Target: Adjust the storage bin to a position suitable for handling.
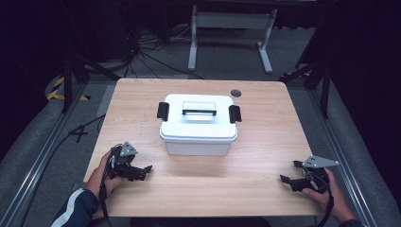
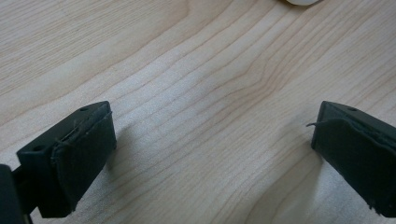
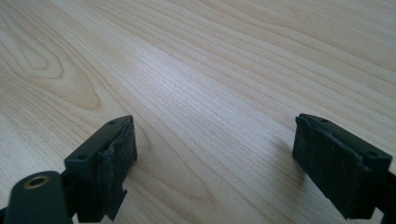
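Observation:
A white plastic box (image 1: 198, 125) with a lid, a black handle (image 1: 199, 112) and two black side latches stands in the middle of the wooden table (image 1: 265, 142). My left gripper (image 1: 144, 171) rests on the table near the front left, held by a hand, apart from the box. Its jaws stand open over bare wood in the left gripper view (image 2: 212, 140). My right gripper (image 1: 289, 172) lies near the front right corner, also hand-held. In the right gripper view (image 3: 215, 158) its jaws are wide apart with nothing between them.
A round dark grommet (image 1: 236, 92) sits in the table's far right part. Beyond the table stand a white frame leg (image 1: 193, 42) and cables on the grey floor. Black stands flank both sides. A white edge of the box (image 2: 301, 2) shows in the left gripper view.

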`<state>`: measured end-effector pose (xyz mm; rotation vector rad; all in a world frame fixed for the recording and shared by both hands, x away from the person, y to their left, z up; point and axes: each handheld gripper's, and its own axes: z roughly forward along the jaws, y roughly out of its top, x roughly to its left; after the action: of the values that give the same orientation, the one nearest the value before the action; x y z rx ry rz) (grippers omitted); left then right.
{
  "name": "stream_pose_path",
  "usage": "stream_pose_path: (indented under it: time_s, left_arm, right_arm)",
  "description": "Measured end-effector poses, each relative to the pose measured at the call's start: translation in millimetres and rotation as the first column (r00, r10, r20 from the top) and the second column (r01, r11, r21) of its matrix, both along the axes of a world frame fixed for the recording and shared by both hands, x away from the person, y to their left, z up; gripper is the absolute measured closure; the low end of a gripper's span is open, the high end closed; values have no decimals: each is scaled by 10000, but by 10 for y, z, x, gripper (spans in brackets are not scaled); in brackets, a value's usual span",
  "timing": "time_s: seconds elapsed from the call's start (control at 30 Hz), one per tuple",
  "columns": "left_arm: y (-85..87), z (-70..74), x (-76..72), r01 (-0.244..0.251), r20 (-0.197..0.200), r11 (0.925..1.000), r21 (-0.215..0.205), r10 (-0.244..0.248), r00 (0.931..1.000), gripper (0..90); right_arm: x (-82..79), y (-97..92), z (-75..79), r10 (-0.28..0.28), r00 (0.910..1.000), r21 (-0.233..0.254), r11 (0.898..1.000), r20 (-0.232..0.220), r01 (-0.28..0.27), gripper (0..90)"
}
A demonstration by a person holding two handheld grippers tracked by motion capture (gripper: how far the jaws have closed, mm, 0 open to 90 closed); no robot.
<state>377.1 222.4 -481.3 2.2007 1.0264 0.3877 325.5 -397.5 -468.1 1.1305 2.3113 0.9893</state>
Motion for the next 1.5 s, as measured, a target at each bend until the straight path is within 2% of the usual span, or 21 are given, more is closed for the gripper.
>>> stream_pose_path:
  time_s: [0.1, 0.13, 0.23, 0.27, 0.43, 0.47, 0.57, 0.67, 0.87, 1.03, 1.07, 1.2, 1.37, 1.5]
  left_arm:
    - [-27, -11, 21, -169, 0, 9997, -169, 169, 9999, 0]
    - [-28, -6, 43, -64, 65, 10000, -42, 64, 10000, 0]
    - [-31, 1, 79, 168, -84, 9998, -72, -169, 9998, 0]
    - [-22, 1, 92, 288, 27, 9996, 8, -288, 9996, 0]
    - [-22, 0, 86, 302, 23, 9995, -24, -302, 9995, 3]
    - [-19, -3, 88, 335, 58, 9994, -34, -335, 9994, 3]
    - [-17, -3, 91, 389, 81, 9992, -26, -389, 9992, 3]
    - [-17, -9, 86, 418, 31, 9991, -108, -417, 9991, 3]
    - [-16, -11, 94, 505, 54, 9986, -129, -505, 9987, 2]
    - [-5, -7, 97, 618, 9, 9980, -124, -618, 9981, 2]
    - [-5, -7, 98, 627, 9, 9980, -125, -627, 9980, 2]
    - [5, -6, 99, 716, 54, 9974, -55, -716, 9974, 2]
    - [8, -9, 89, 699, 43, 9975, -129, -698, 9975, 3]
    - [9, -11, 91, 708, 82, 9974, -133, -707, 9975, 2]
  right_arm:
    - [1, -1, 0, 4, 10000, -6, 10000, 3, -4, 138]
    - [4, -2, 1, 24, 10000, -14, 10000, 2, -24, 138]
    - [22, -9, 6, 161, 9999, -52, 9999, -56, -161, 138]
    - [31, -12, 11, 212, 9997, -102, 9997, -90, -213, 137]
    - [85, -2, 47, 508, 9978, -364, 9980, -427, -524, 139]
    - [102, 5, 64, 576, 9967, -471, 9971, -572, -603, 151]
    - [148, 23, 96, 792, 9948, -577, 9949, -647, -830, 226]
    - [195, 70, 141, 944, 9929, -650, 9930, -726, -991, 240]
    - [249, 168, 374, 1401, 9899, -406, 9892, -234, -1409, 270]
    - [307, 262, 614, 1814, 9829, -562, 9822, 328, -1794, 294]
    - [307, 262, 614, 1814, 9829, -562, 9822, 328, -1794, 294]
    - [342, 345, 876, 2062, 9757, -691, 9771, 744, -2013, 317]
    - [406, 409, 1017, 2243, 9699, -738, 9732, 947, -2179, 327]
    - [466, 520, 1150, 2482, 9615, -954, 9666, 1183, -2378, 351]
